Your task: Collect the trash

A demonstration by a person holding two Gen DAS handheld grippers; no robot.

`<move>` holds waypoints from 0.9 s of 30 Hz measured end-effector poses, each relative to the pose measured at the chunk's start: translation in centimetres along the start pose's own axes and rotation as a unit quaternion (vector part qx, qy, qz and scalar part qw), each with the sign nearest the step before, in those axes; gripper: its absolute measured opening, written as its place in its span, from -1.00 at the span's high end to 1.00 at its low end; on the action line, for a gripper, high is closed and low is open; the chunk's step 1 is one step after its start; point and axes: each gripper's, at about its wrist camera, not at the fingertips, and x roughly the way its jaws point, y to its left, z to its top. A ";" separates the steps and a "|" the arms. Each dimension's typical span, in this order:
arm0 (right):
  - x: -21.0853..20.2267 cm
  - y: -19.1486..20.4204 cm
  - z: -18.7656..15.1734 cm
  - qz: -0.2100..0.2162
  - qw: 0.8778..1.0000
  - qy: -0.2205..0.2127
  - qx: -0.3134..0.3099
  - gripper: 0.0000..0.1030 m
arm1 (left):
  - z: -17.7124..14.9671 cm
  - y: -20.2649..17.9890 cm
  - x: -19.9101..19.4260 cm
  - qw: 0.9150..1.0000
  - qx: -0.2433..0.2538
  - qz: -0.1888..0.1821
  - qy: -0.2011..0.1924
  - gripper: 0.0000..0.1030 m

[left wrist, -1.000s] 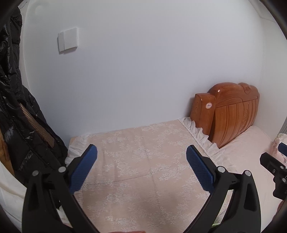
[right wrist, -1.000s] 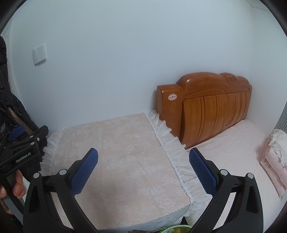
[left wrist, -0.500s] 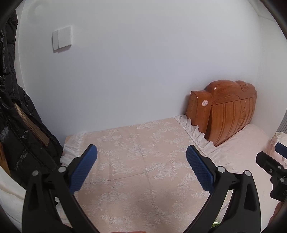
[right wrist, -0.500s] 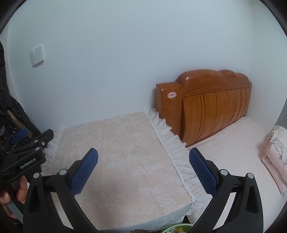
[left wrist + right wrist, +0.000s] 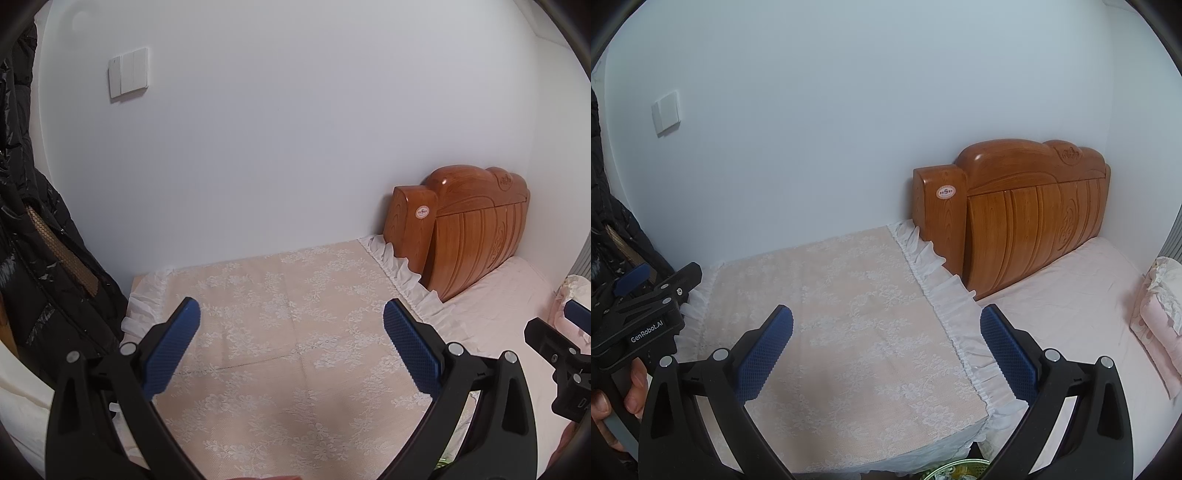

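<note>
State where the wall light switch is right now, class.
The light switch sits high on the white wall, upper left in both wrist views, above the lace-covered table and just right of the hanging black jacket.

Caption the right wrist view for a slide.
Open right tongs over a lace cloth, beside a wooden headboard; no trash in grasp.

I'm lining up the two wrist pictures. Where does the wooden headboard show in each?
Left wrist: the wooden headboard stands at the right, beyond the lace cover's frilled edge.
Right wrist: the same headboard is right of centre, and looks larger.
Shared landmark: the round sticker on its end post.
</note>
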 end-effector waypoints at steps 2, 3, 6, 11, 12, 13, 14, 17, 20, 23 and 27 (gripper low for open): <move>0.1 0.0 0.0 0.000 1.000 0.001 -0.001 -0.96 | 0.0 0.0 0.1 1.000 0.001 0.000 0.001 -0.85; 0.1 0.0 -0.1 -0.001 1.000 0.001 -0.001 -0.96 | 0.0 0.0 0.0 1.000 0.000 0.000 0.001 -0.85; 0.1 0.0 -0.1 0.000 1.000 0.003 -0.002 -0.96 | 0.0 0.0 0.1 1.000 0.001 0.000 0.002 -0.85; 0.1 0.1 -0.2 -0.001 1.000 0.004 -0.004 -0.96 | 0.0 -0.1 0.0 1.000 0.004 -0.002 0.001 -0.85; 0.1 0.1 -0.3 -0.002 1.000 0.004 -0.004 -0.96 | -0.1 -0.1 0.0 1.000 0.004 -0.002 0.001 -0.85; 0.1 0.0 -0.2 -0.002 1.000 0.005 -0.003 -0.96 | -0.1 -0.1 0.1 1.000 0.005 -0.003 0.002 -0.85; 0.2 0.0 -0.3 -0.002 1.000 0.006 -0.003 -0.96 | -0.1 -0.1 0.1 1.000 0.005 -0.003 0.002 -0.85; 0.2 -0.1 -0.3 -0.002 1.000 0.007 -0.003 -0.96 | -0.1 -0.1 0.1 1.000 0.004 -0.003 0.003 -0.85; 0.2 -0.1 -0.3 -0.002 1.000 0.008 -0.002 -0.96 | 0.0 0.0 0.1 1.000 0.006 -0.004 0.004 -0.85; 0.2 -0.1 -0.3 -0.002 1.000 0.007 -0.002 -0.96 | 0.0 -0.2 0.1 1.000 0.009 -0.005 0.003 -0.85; 0.3 -0.1 -0.4 -0.002 1.000 0.009 -0.003 -0.96 | 0.0 -0.4 0.2 1.000 0.011 -0.006 0.005 -0.85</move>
